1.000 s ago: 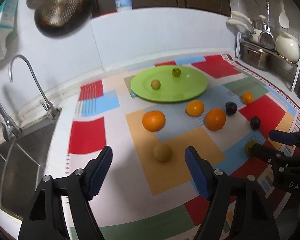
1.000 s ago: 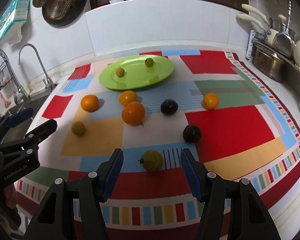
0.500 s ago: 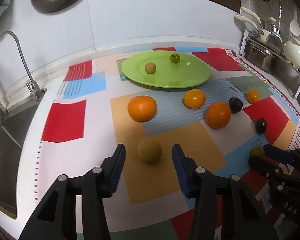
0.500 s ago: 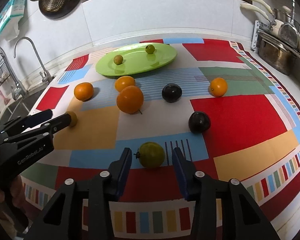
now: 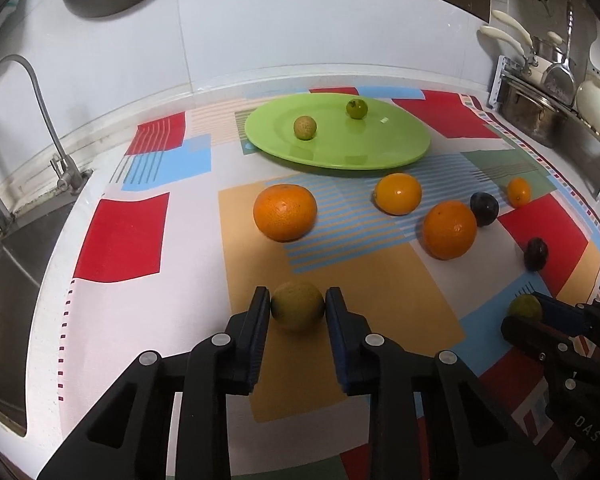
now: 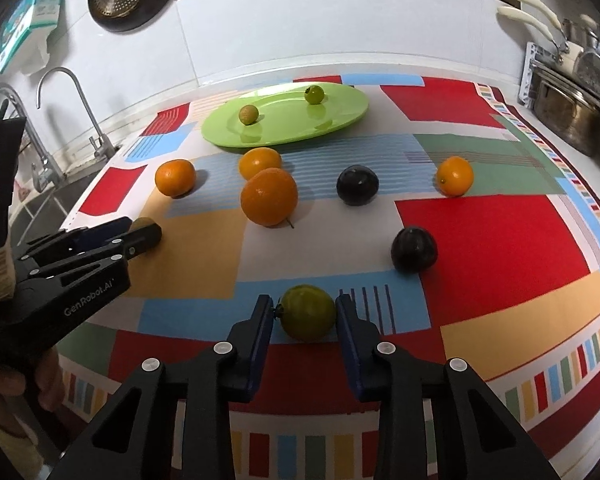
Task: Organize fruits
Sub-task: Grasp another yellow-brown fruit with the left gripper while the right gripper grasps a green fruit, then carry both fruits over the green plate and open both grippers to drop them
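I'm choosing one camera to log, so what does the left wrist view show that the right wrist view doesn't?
Only the left wrist view shows the left claw closed around the yellowish fruit from directly behind. Only the right wrist view shows the right claw bracketing the green fruit head-on, plus the blue-and-white box on the wall. Both show the green plate holding two small fruits, the oranges and the dark plums.

both wrist views sit low near the mat's [image 5: 120, 236] front edge, facing the back wall; both share the green plate [image 5: 380, 152] [image 6: 340, 114].
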A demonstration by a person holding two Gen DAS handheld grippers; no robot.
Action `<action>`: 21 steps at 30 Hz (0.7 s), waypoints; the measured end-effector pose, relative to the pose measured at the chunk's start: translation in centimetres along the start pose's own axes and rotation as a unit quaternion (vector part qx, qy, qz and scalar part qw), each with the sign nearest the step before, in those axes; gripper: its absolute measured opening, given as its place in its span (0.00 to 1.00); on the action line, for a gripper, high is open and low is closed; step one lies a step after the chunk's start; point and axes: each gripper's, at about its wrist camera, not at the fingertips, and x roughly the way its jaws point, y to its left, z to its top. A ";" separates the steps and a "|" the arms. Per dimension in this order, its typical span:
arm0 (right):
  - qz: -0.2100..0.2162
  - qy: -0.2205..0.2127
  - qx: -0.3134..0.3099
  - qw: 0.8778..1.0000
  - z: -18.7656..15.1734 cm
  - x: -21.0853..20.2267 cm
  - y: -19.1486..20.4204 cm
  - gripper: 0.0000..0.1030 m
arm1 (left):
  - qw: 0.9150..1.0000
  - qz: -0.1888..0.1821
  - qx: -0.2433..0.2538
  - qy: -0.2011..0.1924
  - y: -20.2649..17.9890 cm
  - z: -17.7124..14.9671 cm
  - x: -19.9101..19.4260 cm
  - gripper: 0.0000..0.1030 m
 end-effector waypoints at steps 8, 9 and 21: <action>0.020 -0.008 -0.010 1.000 0.9 -0.5 0.3 0.31 | 1.000 -0.015 -0.008 0.009 0.2 -0.3 -1.0 0.28; 0.023 -0.010 -0.011 1.000 1.0 -0.6 0.3 0.31 | 1.000 -0.017 -0.007 0.009 0.2 -0.3 -1.2 0.28; 0.051 -0.035 -0.030 0.998 3.4 -2.8 1.3 0.31 | 0.999 -0.018 -0.011 -0.024 0.5 1.5 -5.3 0.28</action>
